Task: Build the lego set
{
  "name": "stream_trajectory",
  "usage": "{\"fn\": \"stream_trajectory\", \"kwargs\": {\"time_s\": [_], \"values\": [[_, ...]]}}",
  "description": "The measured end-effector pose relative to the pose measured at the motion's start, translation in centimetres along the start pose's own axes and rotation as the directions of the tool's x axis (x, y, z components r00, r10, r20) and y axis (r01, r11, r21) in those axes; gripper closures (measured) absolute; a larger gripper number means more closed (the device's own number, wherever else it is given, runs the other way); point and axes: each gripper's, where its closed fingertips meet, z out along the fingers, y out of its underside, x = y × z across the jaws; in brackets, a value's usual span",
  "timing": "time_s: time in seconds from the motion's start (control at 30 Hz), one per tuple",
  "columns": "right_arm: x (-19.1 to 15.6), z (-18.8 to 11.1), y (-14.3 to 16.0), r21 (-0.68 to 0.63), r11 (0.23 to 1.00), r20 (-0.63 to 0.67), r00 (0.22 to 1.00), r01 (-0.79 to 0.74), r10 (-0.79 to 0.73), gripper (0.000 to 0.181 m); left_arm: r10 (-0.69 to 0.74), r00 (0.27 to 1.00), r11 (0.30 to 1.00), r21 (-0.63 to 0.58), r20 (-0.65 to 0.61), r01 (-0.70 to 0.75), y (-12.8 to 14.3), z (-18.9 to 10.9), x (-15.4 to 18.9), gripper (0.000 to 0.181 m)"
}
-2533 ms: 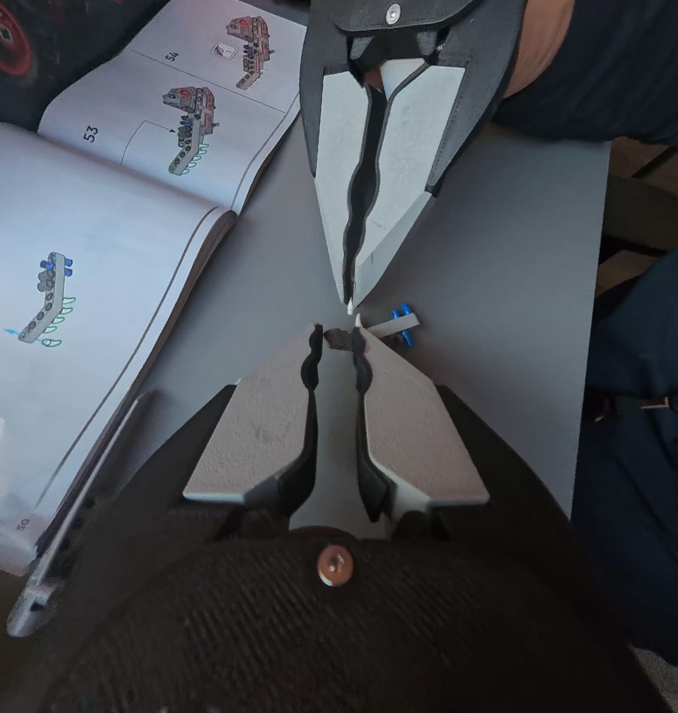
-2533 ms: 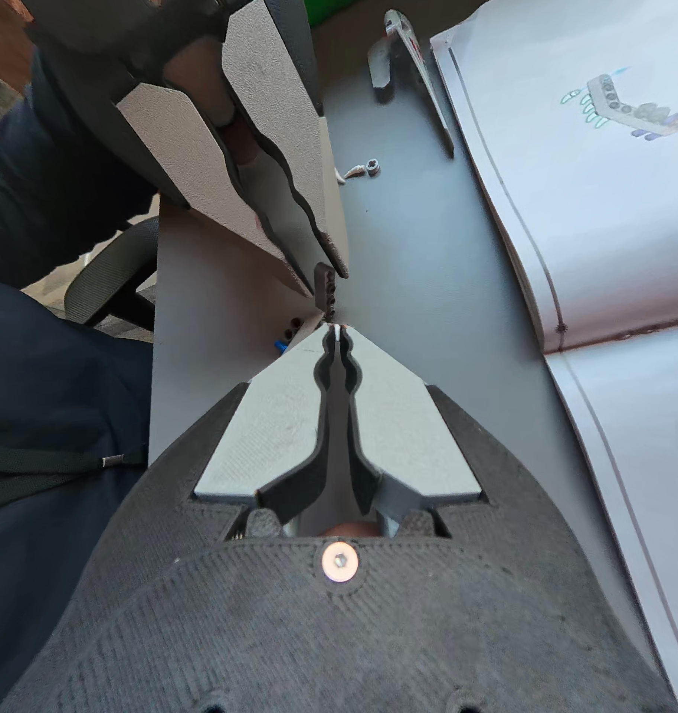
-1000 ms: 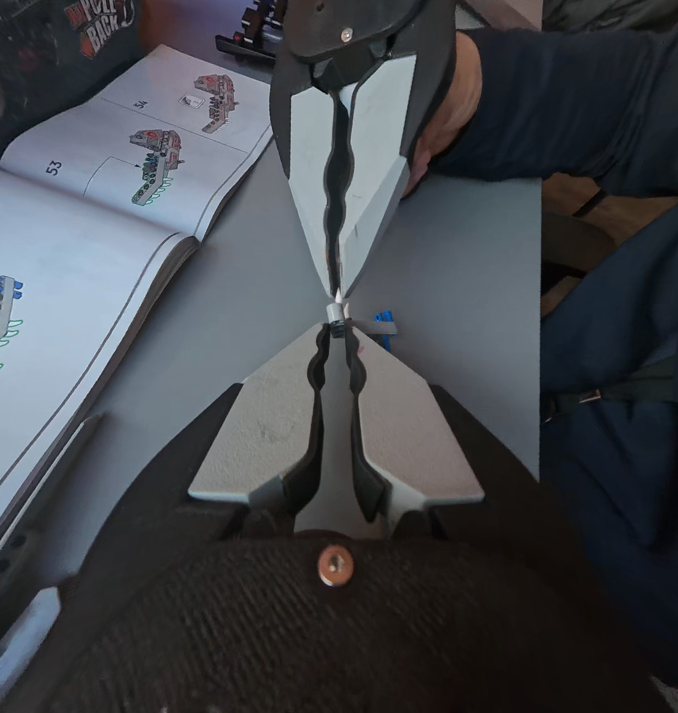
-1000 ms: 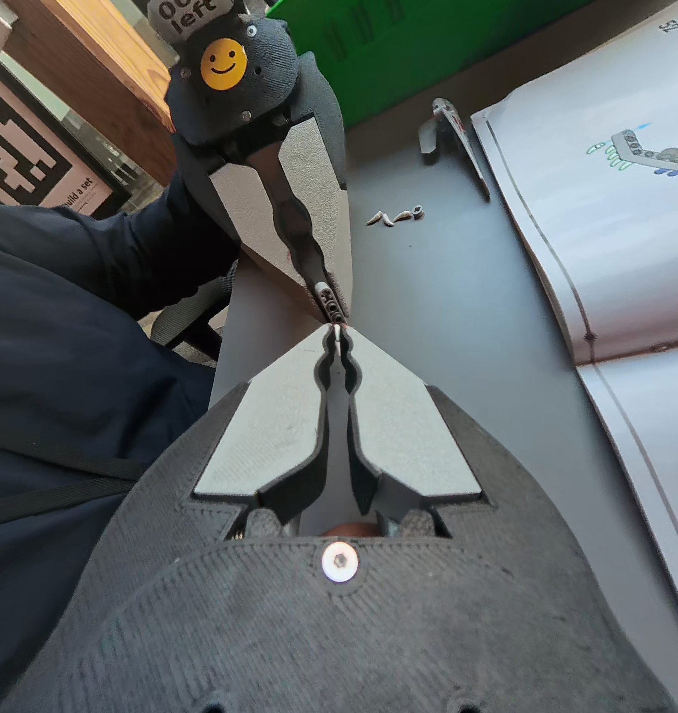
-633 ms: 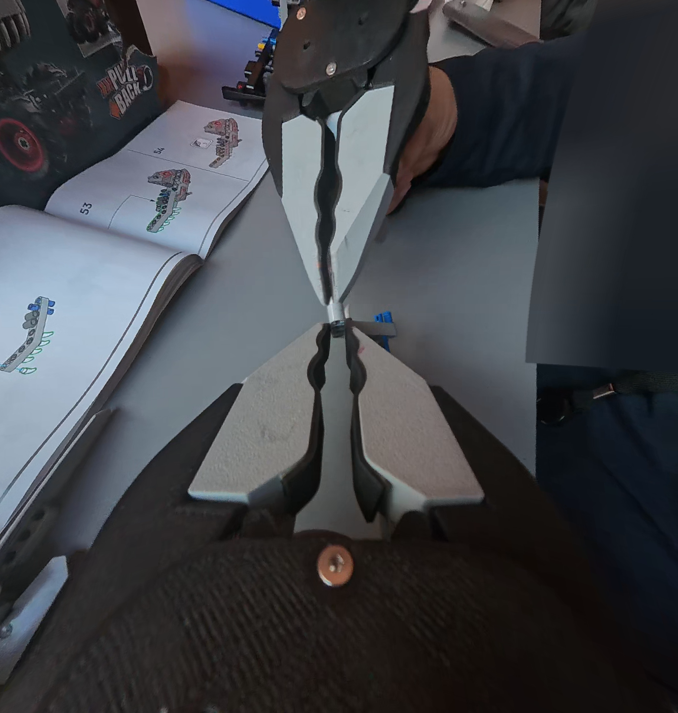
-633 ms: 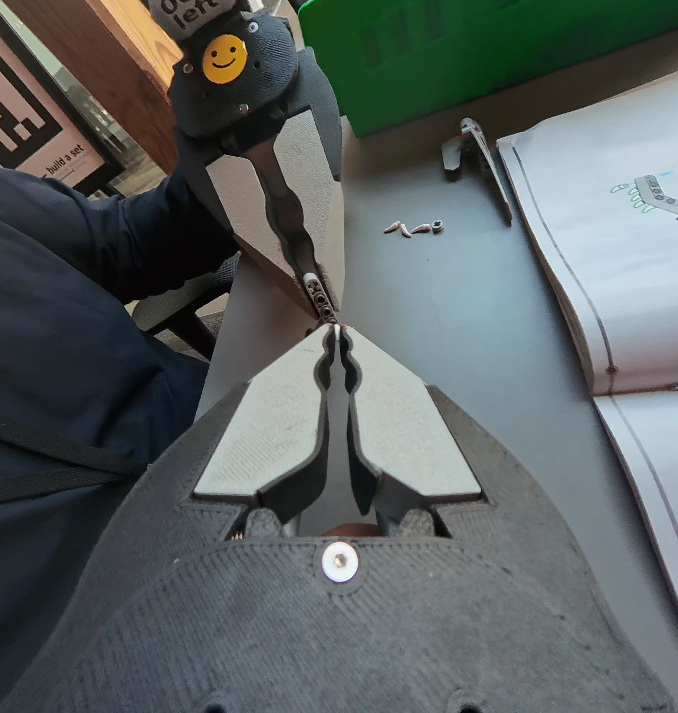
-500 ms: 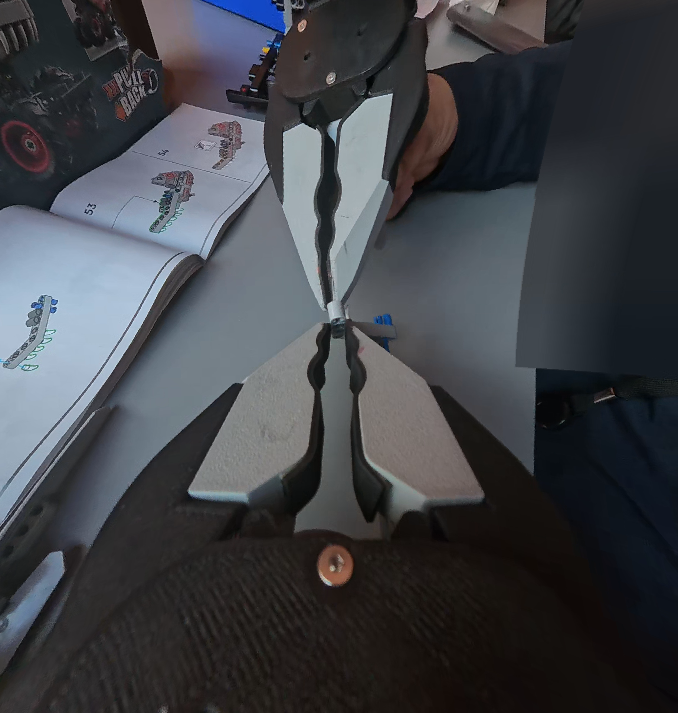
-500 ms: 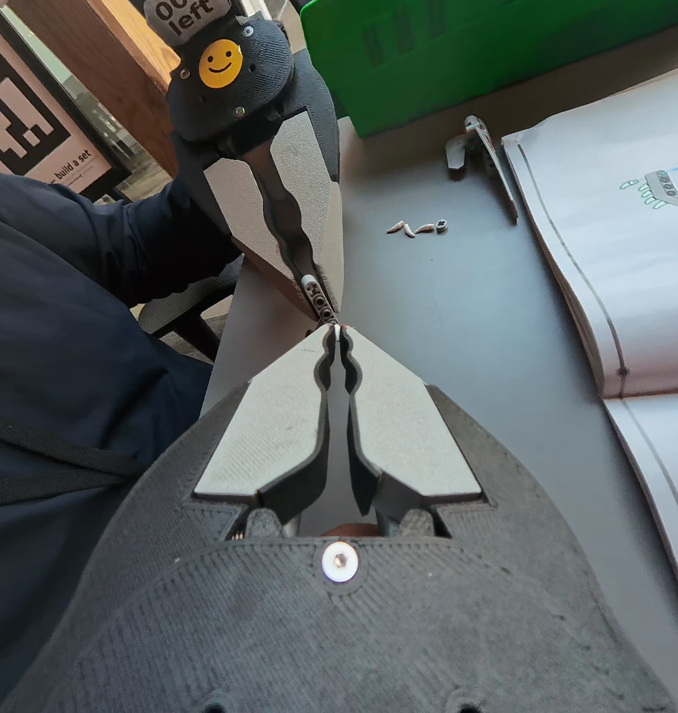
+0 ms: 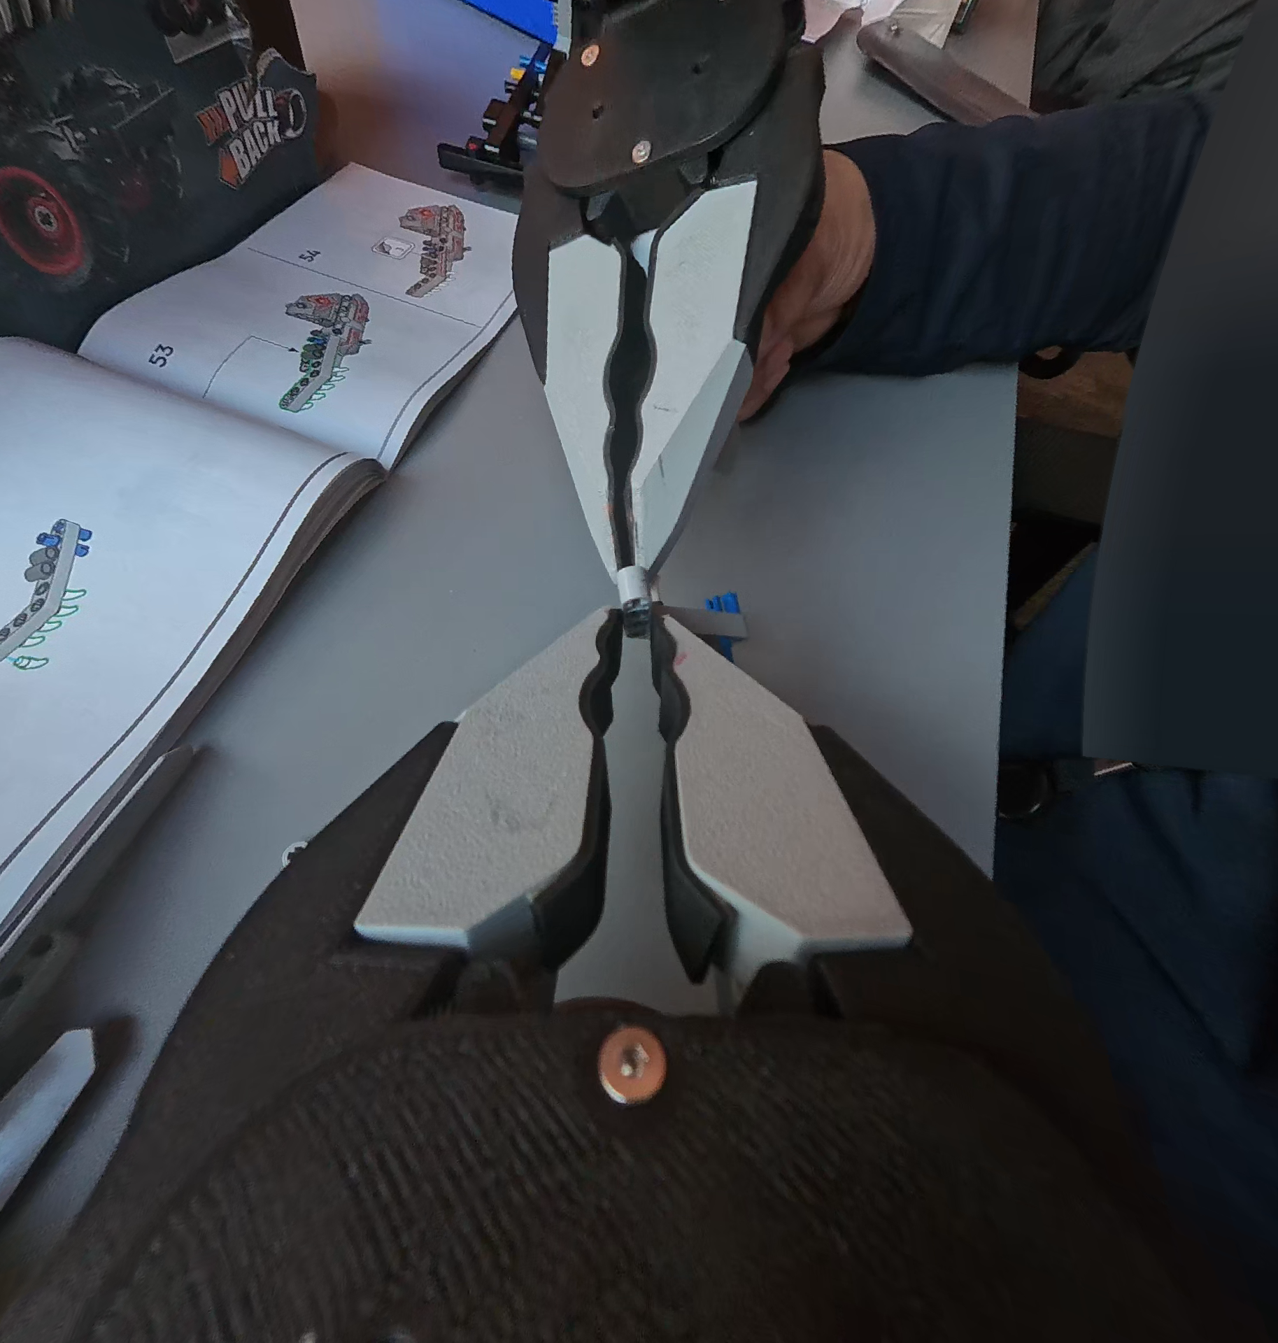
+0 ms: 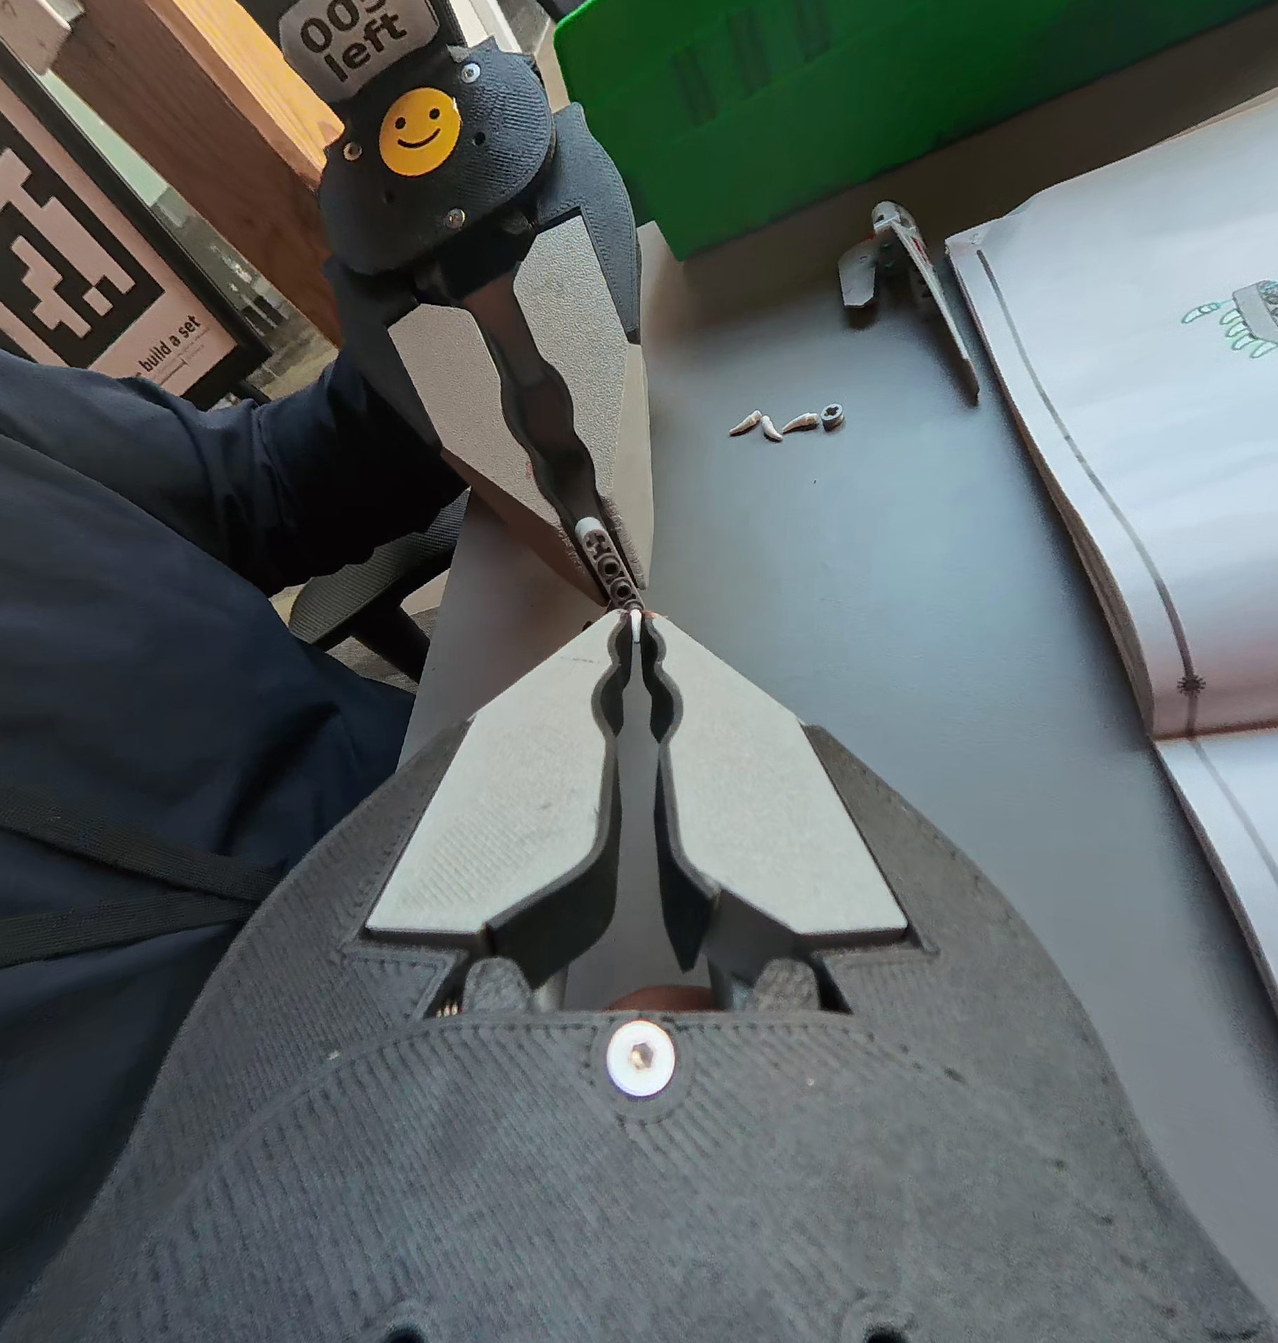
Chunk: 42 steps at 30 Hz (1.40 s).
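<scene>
Printed numbers on booklet, lettering on box, tag atop left gripper, poster text

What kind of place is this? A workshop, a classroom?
Probably an office-style hobby desk: a grey table holds an open instruction booklet, loose small lego pieces and a green bin, with a toy truck box behind.

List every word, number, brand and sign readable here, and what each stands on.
I will not copy out the writing. These things bear it:
Dark box with a truck picture: a logo, legible.
Open booklet: page numbers, legible.
Grey tag atop the left gripper: legible.
Pink poster: a small line, partly cut off.
Yellow sticker: a smiley, no words.
</scene>
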Motion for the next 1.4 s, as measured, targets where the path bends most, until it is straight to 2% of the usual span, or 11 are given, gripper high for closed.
{"fn": "stream_trajectory", "kwargs": {"time_s": [0.2, 0.4, 0.6, 0.73, 0.8, 0.93, 1.0, 1.1, 1.17, 1.4], "values": [[-0.1, 0.0, -0.1, 0.015, 0.998, 0.038, 0.998, -0.053, 0.052, 0.181, 0.014, 1.000, 1.000, 0.008, 0.015, -0.014, -0.1, -0.1, 0.0, 0.177], [-0.9, -0.1, -1.2, 0.081, 0.996, 0.069, 0.997, -0.039, 0.033, 0.181, 0.015, 1.000, 0.994, 0.105, 0.023, -0.017, -1.1, -1.2, 0.4, 0.177], [1.2, 0.3, 0.4, -0.022, 0.999, -0.084, 0.996, -0.042, 0.040, 0.181, -0.155, 0.987, 0.986, -0.049, 0.046, 0.157, 1.0, 0.2, -1.1, 0.176], [1.6, 0.4, 0.8, -0.043, 0.996, -0.108, 0.992, -0.072, 0.067, 0.181, -0.252, 0.968, 0.964, -0.089, -0.007, 0.250, 1.5, 0.6, -1.4, 0.177], [1.7, 0.4, 0.9, -0.042, 0.995, -0.110, 0.991, -0.087, 0.082, 0.181, -0.244, 0.969, 0.968, -0.063, -0.036, 0.242, 0.9, 0.5, -1.3, 0.177], [0.9, 0.1, 0.0, 0.020, 0.994, -0.036, 0.993, -0.108, 0.109, 0.181, -0.175, 0.983, 0.984, 0.013, -0.047, 0.176, -0.3, 0.2, -0.9, 0.176], [1.1, -0.2, -0.5, 0.055, 0.989, -0.025, 0.990, -0.135, 0.136, 0.181, -0.159, 0.987, 0.986, 0.043, -0.018, 0.159, -0.6, -0.1, -1.2, 0.176], [2.1, -0.5, 0.0, 0.027, 0.991, -0.089, 0.987, -0.129, 0.131, 0.181, -0.236, 0.970, 0.968, -0.077, 0.053, 0.240, 1.6, 0.2, -2.5, 0.177], [2.6, -0.4, 0.5, -0.011, 0.995, -0.140, 0.986, -0.094, 0.092, 0.181, -0.280, 0.960, 0.950, -0.135, 0.021, 0.280, 2.4, 0.5, -2.2, 0.175], [2.5, -0.3, 0.7, -0.025, 0.996, -0.149, 0.986, -0.081, 0.077, 0.181, -0.315, 0.948, 0.936, -0.157, 0.035, 0.317, 2.8, 0.6, -2.7, 0.170]]}}
